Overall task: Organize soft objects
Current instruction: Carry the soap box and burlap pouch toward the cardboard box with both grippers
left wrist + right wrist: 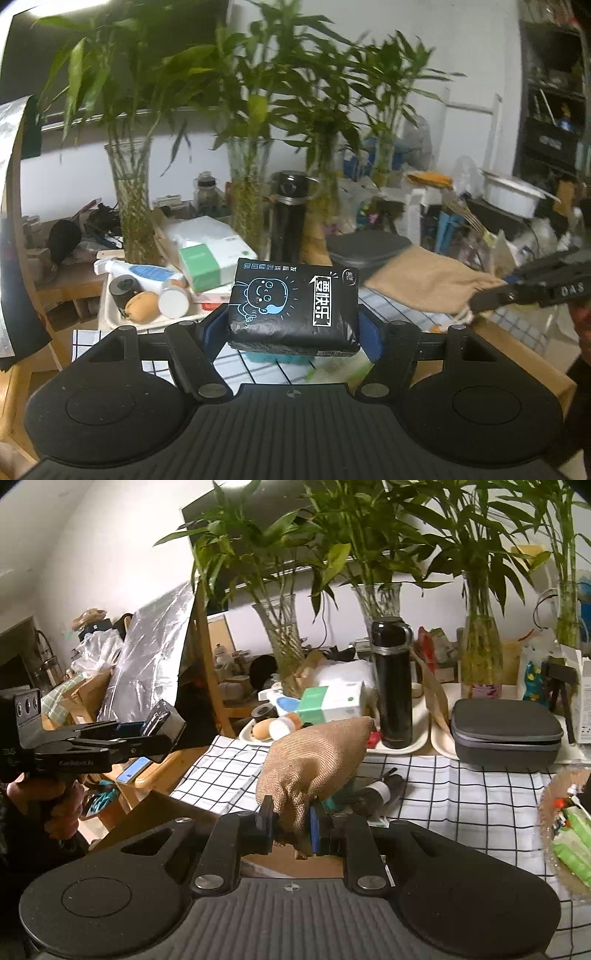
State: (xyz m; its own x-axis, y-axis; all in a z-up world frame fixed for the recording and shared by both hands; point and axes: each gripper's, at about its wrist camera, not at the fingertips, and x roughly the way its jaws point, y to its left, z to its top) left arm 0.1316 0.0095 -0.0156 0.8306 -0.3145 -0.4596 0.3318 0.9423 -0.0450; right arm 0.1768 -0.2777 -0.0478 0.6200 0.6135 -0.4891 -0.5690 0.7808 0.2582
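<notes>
My left gripper (293, 328) is shut on a black tissue pack (293, 301) with blue cartoon print, held above the checkered cloth (258, 369). In the right wrist view the left gripper (162, 723) shows at the left, holding the pack (164, 722) in the air. My right gripper (291, 825) is shut on the neck of a tan burlap pouch (317, 757), lifted above the cloth (461, 797). In the left wrist view the pouch (428, 280) hangs from the right gripper (480, 301) at the right.
White trays (417, 744) at the back hold a black thermos (393, 683), green-white boxes (332, 701) and small bottles. A grey case (506, 731) sits at the right. Glass vases with bamboo (480, 653) line the back. A basket (565, 834) with green items stands far right.
</notes>
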